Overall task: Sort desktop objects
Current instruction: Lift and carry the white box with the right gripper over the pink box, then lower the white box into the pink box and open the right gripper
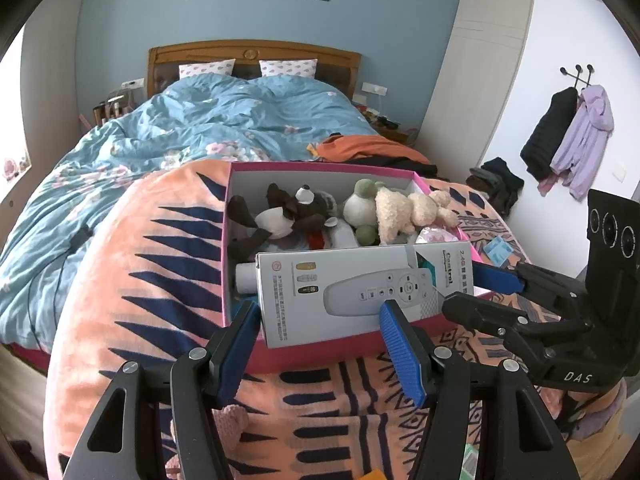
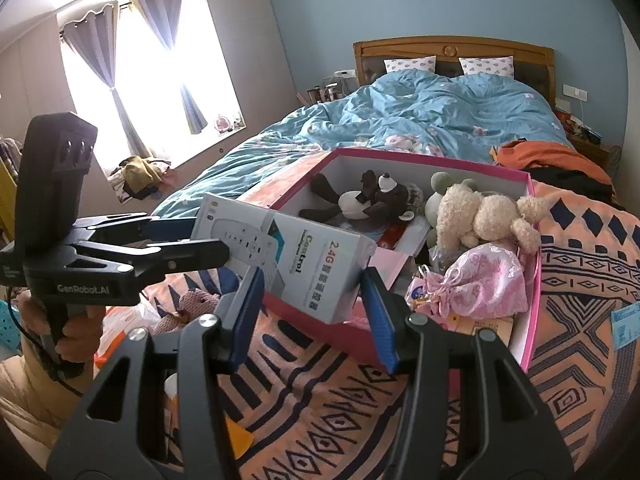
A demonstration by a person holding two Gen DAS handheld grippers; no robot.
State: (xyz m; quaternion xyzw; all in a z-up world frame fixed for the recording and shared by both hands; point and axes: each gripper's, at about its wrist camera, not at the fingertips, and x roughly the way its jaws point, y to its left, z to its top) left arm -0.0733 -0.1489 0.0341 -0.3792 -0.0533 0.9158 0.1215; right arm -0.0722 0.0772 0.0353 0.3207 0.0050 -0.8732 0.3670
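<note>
Left wrist view: the left gripper (image 1: 320,316) has its jaws clamped on the remote-control box (image 1: 360,292), held over the near edge of the pink storage box (image 1: 320,168) on the bed.
Right wrist view: the right gripper (image 2: 312,292) jaws grip the same box's right end, soft toys (image 2: 480,212) lying farther inside

**Cardboard, plush and ribbed plastic**

The remote-control box (image 1: 352,292) is smooth coated cardboard with a slight sheen. Beyond it, the pink storage box (image 1: 240,172) is matt card, white inside. In it lie fuzzy plush toys: a brown one (image 1: 288,212) of short pile, a cream one (image 2: 480,216) of curly fleece, and a glossy satin pouch (image 2: 480,280). The blanket (image 1: 140,280) under the left hand-held gripper (image 1: 320,320) is soft matt cloth. Both hand-held grippers, the right one (image 2: 312,292) too, are matt black plastic with ribbed blue pads (image 1: 400,352) and shiny metal pins. The headboard (image 1: 256,54) is varnished wood.
</note>
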